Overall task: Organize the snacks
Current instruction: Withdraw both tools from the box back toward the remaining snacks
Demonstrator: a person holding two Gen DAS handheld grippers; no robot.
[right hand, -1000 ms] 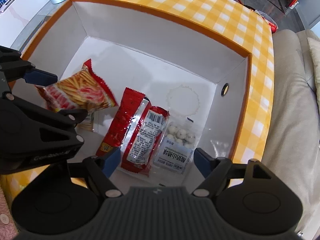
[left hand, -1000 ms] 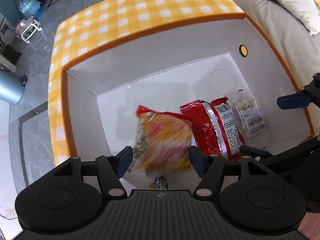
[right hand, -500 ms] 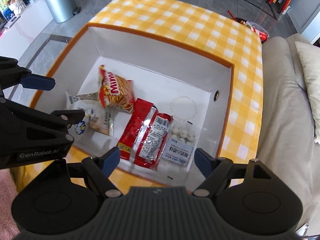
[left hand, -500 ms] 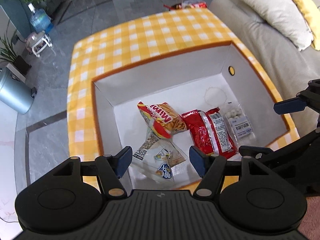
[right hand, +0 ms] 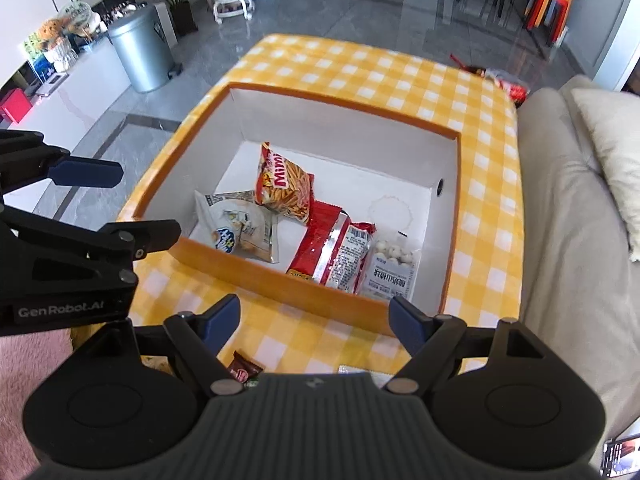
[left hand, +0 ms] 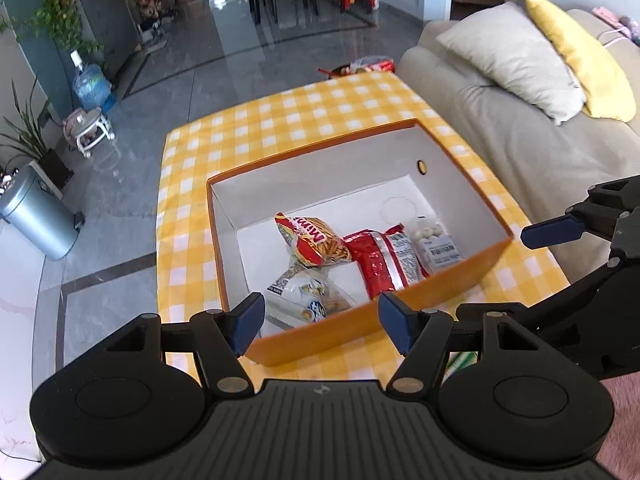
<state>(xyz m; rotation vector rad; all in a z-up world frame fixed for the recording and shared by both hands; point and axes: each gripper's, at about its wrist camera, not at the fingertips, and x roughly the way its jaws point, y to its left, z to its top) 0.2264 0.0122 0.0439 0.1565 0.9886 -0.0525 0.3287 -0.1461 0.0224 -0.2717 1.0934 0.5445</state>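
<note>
Up close, left gripper [left hand: 321, 322] spread wide, nothing in it, held above near wall of box [left hand: 360, 320]. Right gripper [right hand: 315, 325] also wide and bare, over yellow checked cloth [right hand: 360, 76] just this side of box [right hand: 256, 268]. Down by right gripper, small brown candy [right hand: 241, 367] on cloth, outside box. Inside box, four snacks on white floor. Nearest at left, clear cookie bag [right hand: 240, 232] [left hand: 306, 294], flat. Just past it, fries bag [right hand: 286, 186] [left hand: 314, 242], one corner lying on cookie bag. Beside that, red pack [right hand: 334, 246] [left hand: 382, 258], partly tucked under fries bag. At right end, bag of white balls [right hand: 392, 270] [left hand: 434, 240], touching red pack. Farther off, grey bin [right hand: 140, 54] on floor at left. At right, sofa [left hand: 520, 148] with grey pillow [left hand: 508, 56] and yellow pillow [left hand: 580, 56].
</note>
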